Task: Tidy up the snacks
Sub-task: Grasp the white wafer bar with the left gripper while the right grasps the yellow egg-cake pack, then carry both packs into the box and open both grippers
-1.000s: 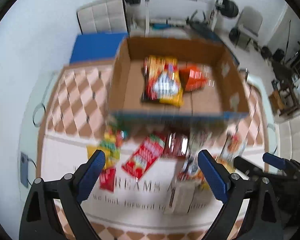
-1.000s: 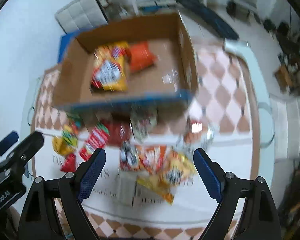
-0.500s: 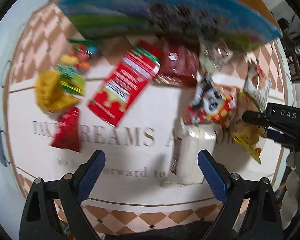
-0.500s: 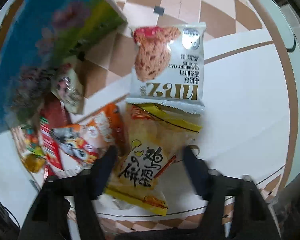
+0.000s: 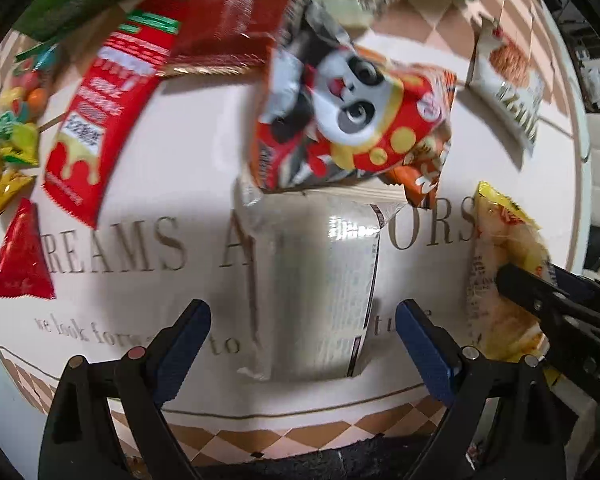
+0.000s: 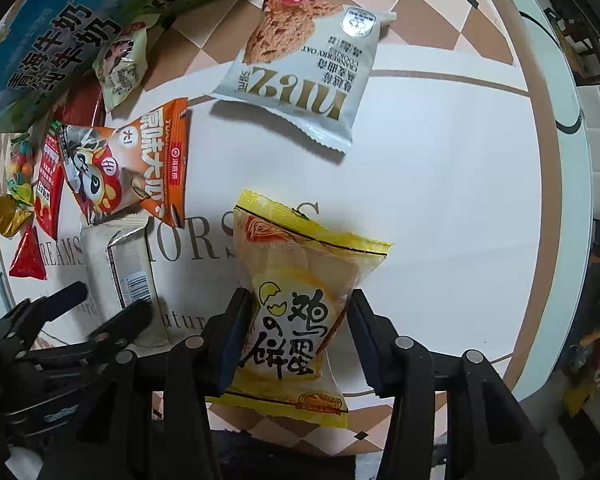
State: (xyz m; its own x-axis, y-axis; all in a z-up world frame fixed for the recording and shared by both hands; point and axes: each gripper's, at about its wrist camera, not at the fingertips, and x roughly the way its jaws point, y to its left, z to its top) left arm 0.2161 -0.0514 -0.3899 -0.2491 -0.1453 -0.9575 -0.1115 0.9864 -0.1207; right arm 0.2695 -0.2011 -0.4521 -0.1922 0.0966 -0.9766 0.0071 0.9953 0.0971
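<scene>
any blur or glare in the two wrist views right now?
Left wrist: motion blur smears the red packets near the top edge, glare streaks on the white packet between the open fingers. Right wrist: sharp, yellow packet print readable; strong fisheye bending at both rims.

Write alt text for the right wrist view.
The right gripper has its jaws closed on a yellow snack bag lying on a white tabletop. An oat cookie bag lies beyond it, and to the left are a panda bag, a white pack and the left gripper.
</scene>
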